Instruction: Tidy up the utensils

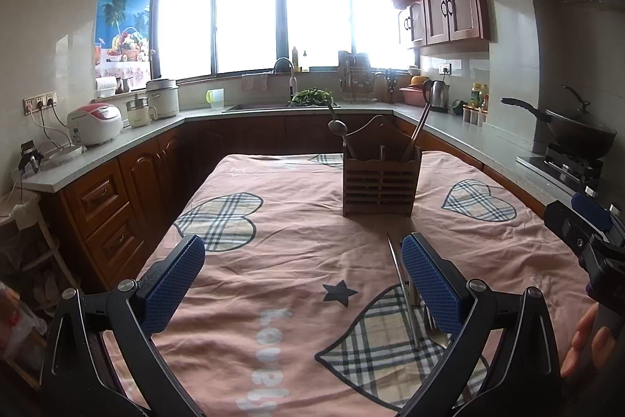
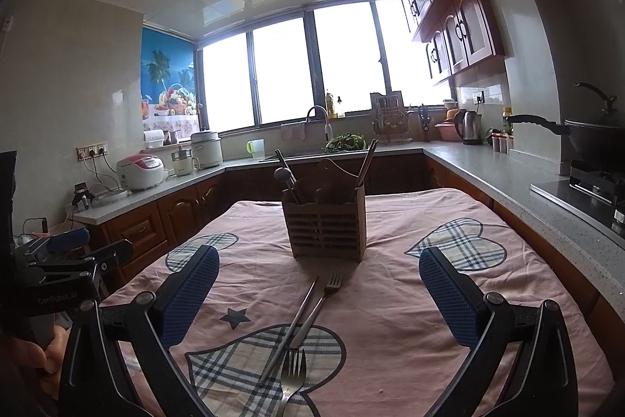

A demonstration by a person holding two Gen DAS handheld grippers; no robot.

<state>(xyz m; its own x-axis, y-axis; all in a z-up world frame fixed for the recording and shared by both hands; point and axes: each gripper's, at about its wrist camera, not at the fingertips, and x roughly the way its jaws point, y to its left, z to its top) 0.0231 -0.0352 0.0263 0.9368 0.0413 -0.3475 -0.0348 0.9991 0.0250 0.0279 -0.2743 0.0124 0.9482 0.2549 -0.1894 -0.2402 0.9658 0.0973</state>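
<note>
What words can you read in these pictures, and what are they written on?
"GenRobot.AI": on the black body of the left gripper, in the right wrist view.
"lovely", pale letters partly cut off and uncertain: on the pink tablecloth, in the left wrist view.
Bottle labels on the counter: too small to read.
Rice cooker panel: too blurred to read.
</note>
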